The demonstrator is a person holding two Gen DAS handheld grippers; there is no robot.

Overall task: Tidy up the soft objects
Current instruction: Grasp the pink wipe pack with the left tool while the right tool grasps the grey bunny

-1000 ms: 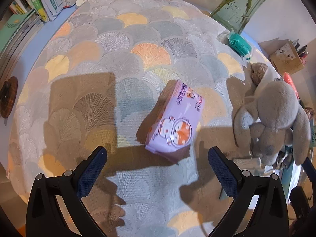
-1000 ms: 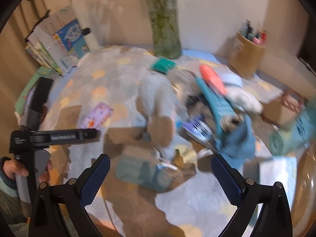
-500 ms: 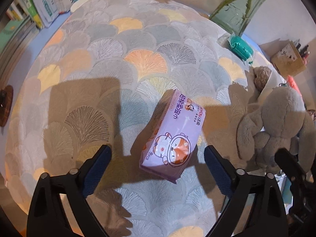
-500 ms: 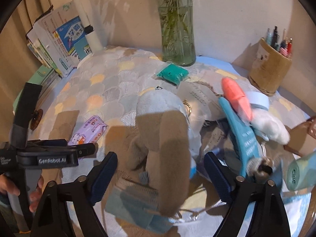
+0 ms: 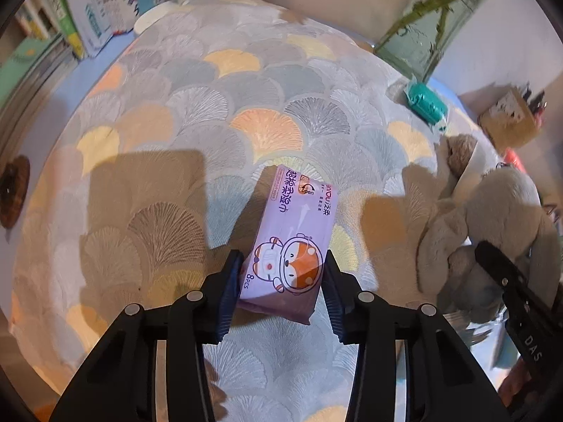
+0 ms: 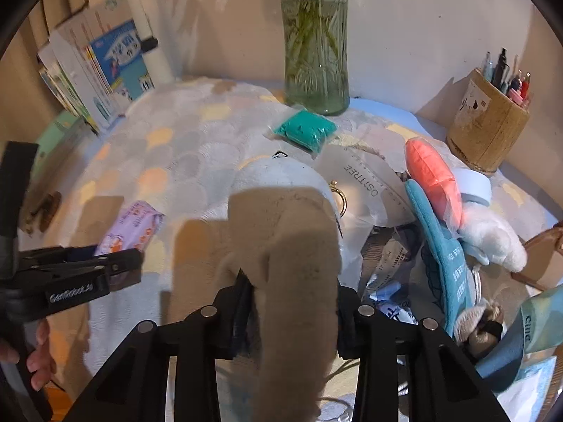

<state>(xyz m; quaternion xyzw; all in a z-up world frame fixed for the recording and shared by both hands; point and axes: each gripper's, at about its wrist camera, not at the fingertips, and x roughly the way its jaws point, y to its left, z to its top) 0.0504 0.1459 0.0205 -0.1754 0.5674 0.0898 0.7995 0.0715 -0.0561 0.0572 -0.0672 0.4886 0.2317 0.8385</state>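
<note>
My left gripper (image 5: 281,281) is shut on the near end of a purple pack of wipes (image 5: 295,232) with a cartoon fox, lying on the fan-patterned cloth (image 5: 211,112). The pack also shows in the right wrist view (image 6: 130,227), with the left gripper (image 6: 116,263) on it. My right gripper (image 6: 292,302) is shut on a grey plush rabbit (image 6: 285,232), its fingers pressed into the soft body. The rabbit also lies at the right in the left wrist view (image 5: 492,221).
A teal packet (image 6: 304,130), a glass vase (image 6: 316,63), a pen holder (image 6: 487,130), a blue oven mitt (image 6: 443,256), an orange pack (image 6: 432,179) and a white plush (image 6: 489,232) crowd the right side. Books (image 6: 105,70) stand at the back left.
Both grippers moved forward and closed. The left one closed on the purple wipes pack; the right one closed on the grey plush rabbit.
</note>
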